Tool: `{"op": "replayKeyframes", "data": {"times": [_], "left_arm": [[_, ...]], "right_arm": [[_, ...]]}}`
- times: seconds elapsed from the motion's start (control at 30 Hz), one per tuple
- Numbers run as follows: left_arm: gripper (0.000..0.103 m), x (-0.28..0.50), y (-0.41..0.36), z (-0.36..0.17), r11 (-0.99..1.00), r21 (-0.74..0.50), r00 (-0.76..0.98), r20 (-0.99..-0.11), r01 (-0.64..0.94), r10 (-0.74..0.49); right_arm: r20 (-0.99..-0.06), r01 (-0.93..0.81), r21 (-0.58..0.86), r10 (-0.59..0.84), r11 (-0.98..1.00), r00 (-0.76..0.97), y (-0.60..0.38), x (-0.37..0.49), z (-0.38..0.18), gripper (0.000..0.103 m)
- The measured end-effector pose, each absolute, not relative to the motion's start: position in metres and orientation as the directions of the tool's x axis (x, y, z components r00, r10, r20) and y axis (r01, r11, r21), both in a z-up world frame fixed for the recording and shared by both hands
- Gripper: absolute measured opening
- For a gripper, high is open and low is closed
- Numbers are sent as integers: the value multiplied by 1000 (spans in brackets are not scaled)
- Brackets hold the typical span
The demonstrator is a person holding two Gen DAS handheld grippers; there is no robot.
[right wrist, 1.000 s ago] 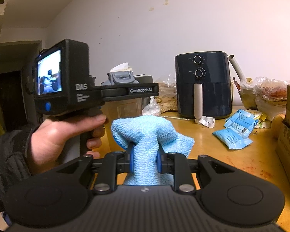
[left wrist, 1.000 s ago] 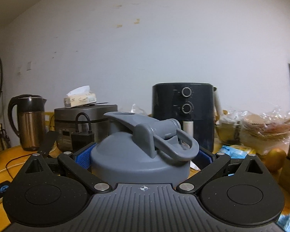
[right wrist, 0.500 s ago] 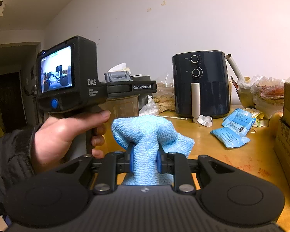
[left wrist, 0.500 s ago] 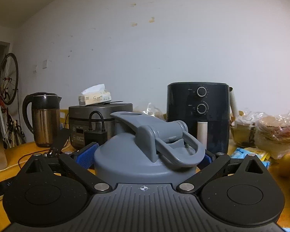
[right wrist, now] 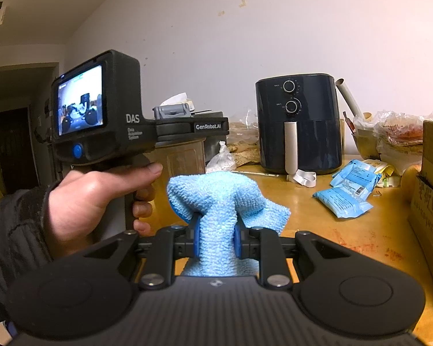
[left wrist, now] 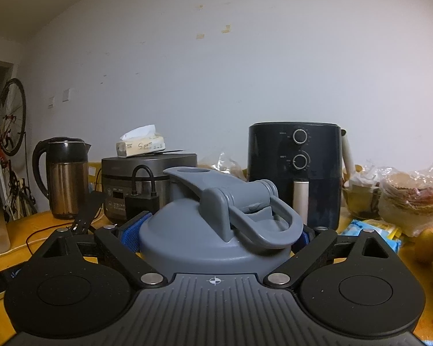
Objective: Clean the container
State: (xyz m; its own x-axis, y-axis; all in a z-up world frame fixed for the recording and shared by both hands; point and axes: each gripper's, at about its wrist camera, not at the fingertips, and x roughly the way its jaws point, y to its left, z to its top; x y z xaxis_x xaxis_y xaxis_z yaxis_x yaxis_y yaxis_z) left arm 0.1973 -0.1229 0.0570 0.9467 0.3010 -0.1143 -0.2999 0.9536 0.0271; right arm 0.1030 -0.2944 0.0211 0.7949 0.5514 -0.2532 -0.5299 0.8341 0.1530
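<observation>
A grey flip-top lid [left wrist: 213, 239] with a carry loop fills the left wrist view. It caps a clear container, and my left gripper [left wrist: 216, 235] is shut on it, one blue pad on each side. In the right wrist view a hand [right wrist: 92, 201] holds that left gripper's handle, and the container's brownish clear body [right wrist: 184, 158] hangs below it, above the table. My right gripper [right wrist: 215, 239] is shut on a bunched light-blue cloth [right wrist: 216, 196], which sits just right of the container and apart from it.
A dark air fryer [right wrist: 298, 124] stands at the back of the wooden table [right wrist: 346, 236]. Blue packets [right wrist: 346, 190] and a cardboard box [right wrist: 430, 201] lie to the right. A kettle [left wrist: 63, 176], a rice cooker [left wrist: 147, 184] and cables are on the left.
The left gripper swung slightly, so its background slid a little to the right. Both grips are unchanged and the cloth has kept its place.
</observation>
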Motion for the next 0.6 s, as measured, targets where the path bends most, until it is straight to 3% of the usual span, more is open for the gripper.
{"op": "replayKeyframes", "data": {"times": [0.6], "left_arm": [[95, 190, -102, 51, 992, 37, 989, -86, -117, 120]], "right_arm": [[-253, -528, 167, 554, 833, 794, -294, 106, 18, 20]]}}
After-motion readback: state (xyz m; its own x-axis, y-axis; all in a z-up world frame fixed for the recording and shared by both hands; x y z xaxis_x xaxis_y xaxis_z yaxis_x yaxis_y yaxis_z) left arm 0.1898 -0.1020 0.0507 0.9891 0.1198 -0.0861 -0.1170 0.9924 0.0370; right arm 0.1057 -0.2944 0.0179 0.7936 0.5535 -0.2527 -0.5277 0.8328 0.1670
